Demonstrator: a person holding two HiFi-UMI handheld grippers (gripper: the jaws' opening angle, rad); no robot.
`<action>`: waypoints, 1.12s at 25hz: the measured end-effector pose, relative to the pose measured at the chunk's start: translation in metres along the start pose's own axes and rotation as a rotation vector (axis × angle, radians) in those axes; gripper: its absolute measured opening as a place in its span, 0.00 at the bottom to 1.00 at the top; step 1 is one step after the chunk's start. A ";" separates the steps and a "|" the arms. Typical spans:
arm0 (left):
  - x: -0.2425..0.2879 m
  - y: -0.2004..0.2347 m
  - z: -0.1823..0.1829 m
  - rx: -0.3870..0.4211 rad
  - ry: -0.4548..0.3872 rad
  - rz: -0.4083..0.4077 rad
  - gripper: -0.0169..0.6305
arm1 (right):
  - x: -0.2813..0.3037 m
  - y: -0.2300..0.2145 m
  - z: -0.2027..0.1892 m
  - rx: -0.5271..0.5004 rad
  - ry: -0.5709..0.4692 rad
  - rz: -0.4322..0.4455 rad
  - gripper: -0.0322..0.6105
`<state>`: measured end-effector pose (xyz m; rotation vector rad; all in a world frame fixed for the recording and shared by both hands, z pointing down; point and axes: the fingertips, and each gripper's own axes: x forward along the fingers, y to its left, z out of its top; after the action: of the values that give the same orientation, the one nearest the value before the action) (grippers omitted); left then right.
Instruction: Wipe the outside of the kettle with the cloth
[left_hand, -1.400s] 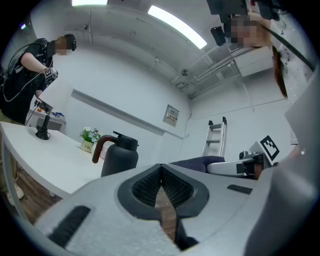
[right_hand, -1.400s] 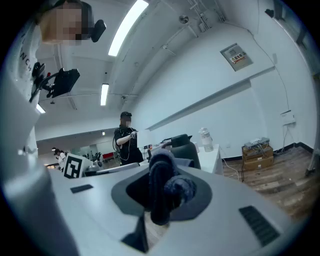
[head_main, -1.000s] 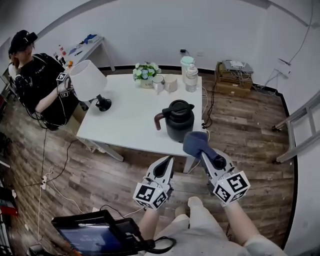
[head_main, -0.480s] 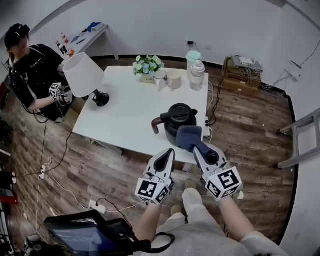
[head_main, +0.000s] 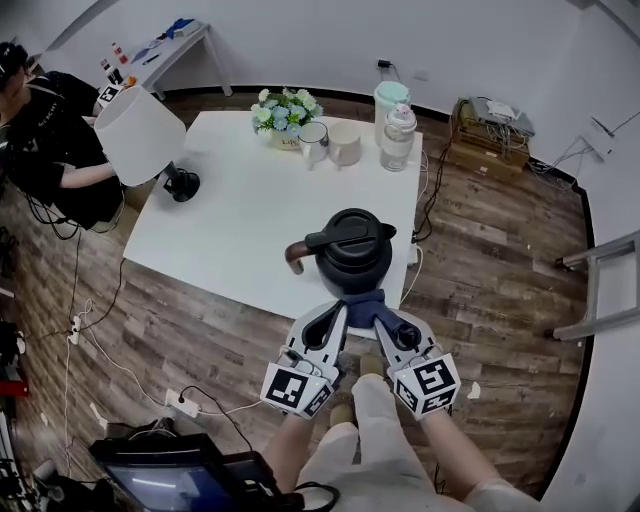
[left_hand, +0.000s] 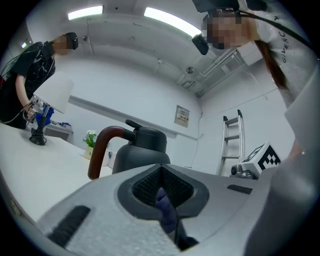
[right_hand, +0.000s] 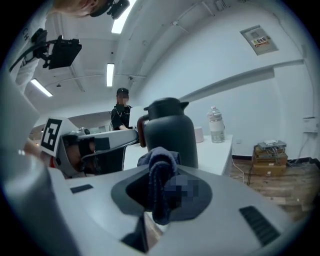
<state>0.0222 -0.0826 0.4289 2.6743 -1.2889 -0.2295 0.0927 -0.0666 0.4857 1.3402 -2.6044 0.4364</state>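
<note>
Now, right gripper (right_hand: 161, 192): jaws pressed on a thick fold of cloth (right_hand: 159, 170), which bunches out ahead.
Left gripper (left_hand: 162, 195): jaws together on a thin corner of the same cloth.
Grippers: side by side, cloth bridging the two tips.
Kettle (head_main: 352, 252): dead ahead of both jaws, upright on table (head_main: 230, 190) near its front edge; long axis vertical; handle (head_main: 293, 257) to the left.
Contact: cloth at the kettle's near lower wall; touching or just short, cannot tell.
Nearer gripper: about equal.
Next, likely: press forward, sweep around the wall.
</note>
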 end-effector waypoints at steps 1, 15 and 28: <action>0.000 0.001 -0.003 0.000 0.005 0.001 0.04 | 0.003 -0.002 -0.007 0.003 0.014 -0.006 0.15; 0.009 -0.010 0.016 0.008 -0.035 -0.012 0.04 | -0.068 -0.031 0.091 0.017 -0.215 -0.102 0.15; 0.027 -0.018 0.025 0.065 -0.020 -0.036 0.04 | -0.027 -0.062 0.046 0.067 -0.106 -0.217 0.15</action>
<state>0.0479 -0.0947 0.3990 2.7583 -1.2755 -0.2232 0.1576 -0.0959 0.4455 1.6903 -2.5065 0.4322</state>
